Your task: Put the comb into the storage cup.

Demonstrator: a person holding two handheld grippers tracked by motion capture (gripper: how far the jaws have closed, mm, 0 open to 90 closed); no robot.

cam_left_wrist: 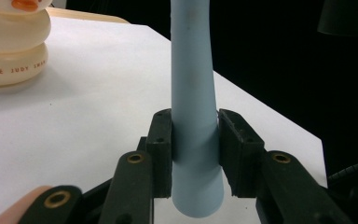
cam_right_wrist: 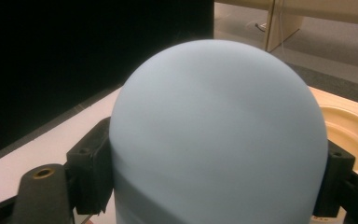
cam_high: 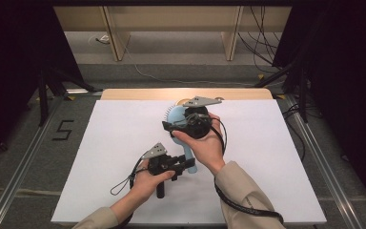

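Pale blue matte plastic brush (cam_high: pixel 175 117), round head and tapered handle, sits mid-table, held at both ends. Left gripper (cam_left_wrist: pixel 195 156) clamps the narrow handle; right gripper (cam_right_wrist: pixel 216 163) clasps the domed head. Probably light, stiff, slightly slick; the handle's waist looks the securest hold.

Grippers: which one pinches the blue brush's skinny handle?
The left gripper: its jaws squeeze the thin handle of the light blue plastic brush; the right gripper clamps its round head instead.
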